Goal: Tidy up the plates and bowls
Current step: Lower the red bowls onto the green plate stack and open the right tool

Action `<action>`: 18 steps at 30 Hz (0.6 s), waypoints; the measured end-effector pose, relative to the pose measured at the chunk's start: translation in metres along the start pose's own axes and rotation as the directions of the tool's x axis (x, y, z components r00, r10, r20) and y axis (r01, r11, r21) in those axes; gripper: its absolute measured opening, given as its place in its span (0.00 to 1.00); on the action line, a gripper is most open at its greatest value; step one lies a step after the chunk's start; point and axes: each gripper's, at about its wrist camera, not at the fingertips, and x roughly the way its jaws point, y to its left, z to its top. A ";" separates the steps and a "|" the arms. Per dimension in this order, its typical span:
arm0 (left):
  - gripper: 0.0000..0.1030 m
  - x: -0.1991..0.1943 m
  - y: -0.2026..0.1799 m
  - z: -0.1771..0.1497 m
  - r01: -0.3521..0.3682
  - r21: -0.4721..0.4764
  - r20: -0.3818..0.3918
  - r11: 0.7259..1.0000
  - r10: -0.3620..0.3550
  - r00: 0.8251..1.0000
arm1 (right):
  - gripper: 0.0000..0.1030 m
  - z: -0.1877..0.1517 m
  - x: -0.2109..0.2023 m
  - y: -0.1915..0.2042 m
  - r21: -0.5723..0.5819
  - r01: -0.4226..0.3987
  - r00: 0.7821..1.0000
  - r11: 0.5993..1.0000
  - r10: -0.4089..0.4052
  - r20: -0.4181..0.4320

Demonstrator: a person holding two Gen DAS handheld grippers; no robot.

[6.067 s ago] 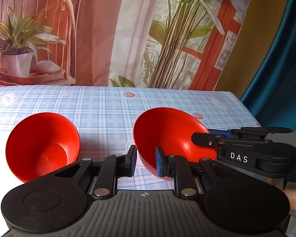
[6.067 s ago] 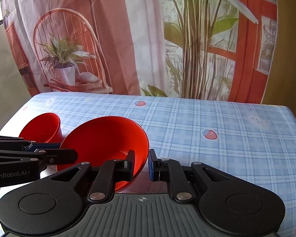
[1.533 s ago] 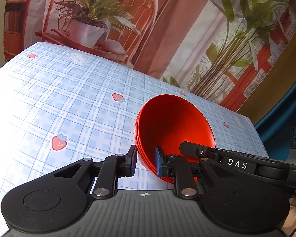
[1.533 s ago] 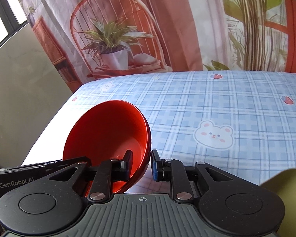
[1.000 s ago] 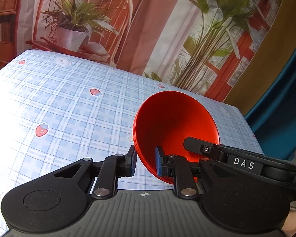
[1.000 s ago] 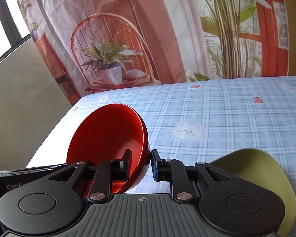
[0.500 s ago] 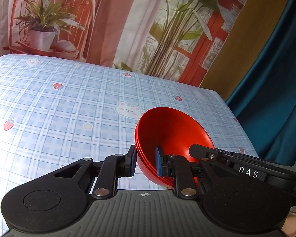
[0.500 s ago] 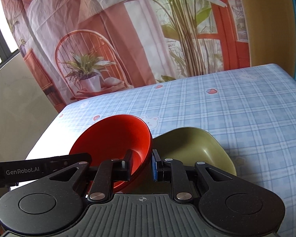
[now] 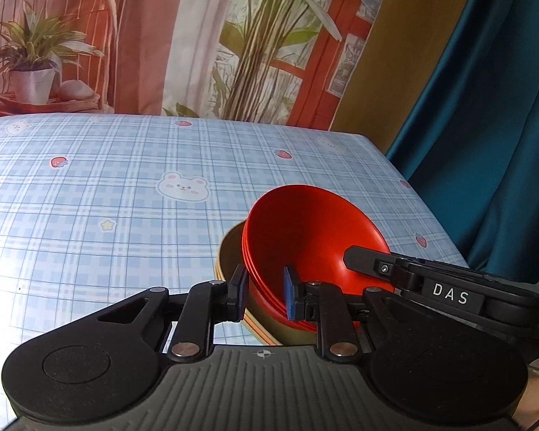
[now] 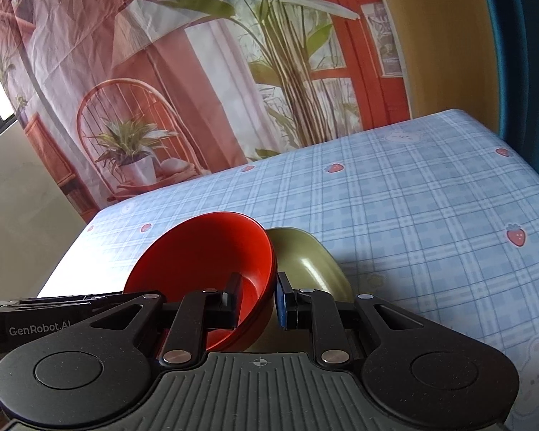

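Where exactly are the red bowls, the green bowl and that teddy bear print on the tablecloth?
red bowls (image 9: 316, 230): left wrist view, inner wall of the top bowl.
green bowl (image 10: 305, 258): right wrist view, its outer side, right of the red stack.
teddy bear print (image 9: 183, 186): left wrist view, the bear's face.

A staged home dining corner: a table under a blue plaid cloth with bear and strawberry prints (image 9: 125, 194), and behind that table a printed backdrop of chair and potted plants (image 9: 125, 36) beside a teal curtain (image 9: 485, 107).
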 end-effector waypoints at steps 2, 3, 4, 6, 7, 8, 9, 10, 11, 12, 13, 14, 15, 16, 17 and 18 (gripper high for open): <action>0.22 0.005 -0.004 -0.002 0.002 0.019 -0.015 1.000 -0.001 1.000 | 0.18 -0.002 -0.001 -0.005 -0.005 0.014 1.000 1.000 -0.014 0.003; 0.22 0.007 -0.005 -0.004 0.001 0.026 -0.023 1.000 -0.001 1.000 | 0.18 -0.003 -0.002 -0.006 -0.008 0.020 1.000 1.000 -0.020 0.001; 0.22 0.009 -0.006 -0.005 0.001 0.029 -0.031 1.000 0.000 1.000 | 0.18 -0.005 -0.002 -0.007 -0.011 0.025 1.000 1.000 -0.025 -0.001; 0.22 0.012 -0.006 -0.007 0.002 0.032 -0.046 0.999 -0.001 0.999 | 0.18 -0.009 -0.001 -0.008 -0.021 0.035 0.999 0.999 -0.036 -0.007; 0.22 0.014 -0.006 -0.009 0.002 0.031 -0.052 1.000 -0.001 0.999 | 0.18 -0.011 -0.001 -0.009 -0.024 0.038 0.999 0.999 -0.038 -0.010; 0.22 0.015 -0.006 -0.010 0.003 0.030 -0.057 1.000 -0.001 0.998 | 0.18 -0.012 -0.001 -0.010 -0.027 0.039 0.999 0.999 -0.040 -0.013; 0.22 0.016 -0.007 -0.011 0.003 0.030 -0.062 1.000 -0.002 0.998 | 0.18 -0.014 -0.001 -0.010 -0.028 0.041 0.999 0.999 -0.041 -0.016; 0.22 0.016 -0.006 -0.012 0.003 0.030 -0.066 1.000 -0.001 0.998 | 0.18 -0.015 0.000 -0.010 -0.028 0.042 0.999 0.999 -0.043 -0.019; 0.22 0.017 -0.007 -0.013 0.002 0.032 -0.069 0.999 0.000 0.998 | 0.18 -0.016 0.000 -0.011 -0.027 0.043 0.999 0.999 -0.043 -0.021; 0.22 0.017 -0.008 -0.014 0.003 0.035 -0.067 0.999 0.000 0.998 | 0.18 -0.017 0.000 -0.012 -0.027 0.044 0.999 0.999 -0.044 -0.023; 0.22 0.017 -0.009 -0.014 0.002 0.040 -0.066 0.999 0.001 0.998 | 0.18 -0.018 0.001 -0.012 -0.026 0.045 0.999 0.999 -0.046 -0.025; 0.22 0.017 -0.009 -0.014 0.001 0.043 -0.066 0.999 0.002 0.998 | 0.18 -0.019 0.001 -0.012 -0.025 0.045 0.999 0.999 -0.046 -0.025; 0.22 0.017 -0.009 -0.014 0.001 0.045 -0.065 0.999 0.001 0.998 | 0.18 -0.020 0.001 -0.012 -0.025 0.046 0.999 0.999 -0.047 -0.024; 0.22 0.017 -0.009 -0.014 0.001 0.046 -0.065 0.999 0.002 0.998 | 0.18 -0.020 0.001 -0.012 -0.027 0.048 0.999 0.998 -0.049 -0.024; 0.22 0.017 -0.009 -0.014 0.001 0.046 -0.063 0.999 0.002 0.998 | 0.19 -0.020 0.002 -0.012 -0.029 0.050 0.998 0.998 -0.051 -0.025; 0.22 0.016 -0.009 -0.014 0.000 0.046 -0.062 0.999 0.003 0.998 | 0.19 -0.021 0.002 -0.011 -0.032 0.052 0.998 0.998 -0.053 -0.026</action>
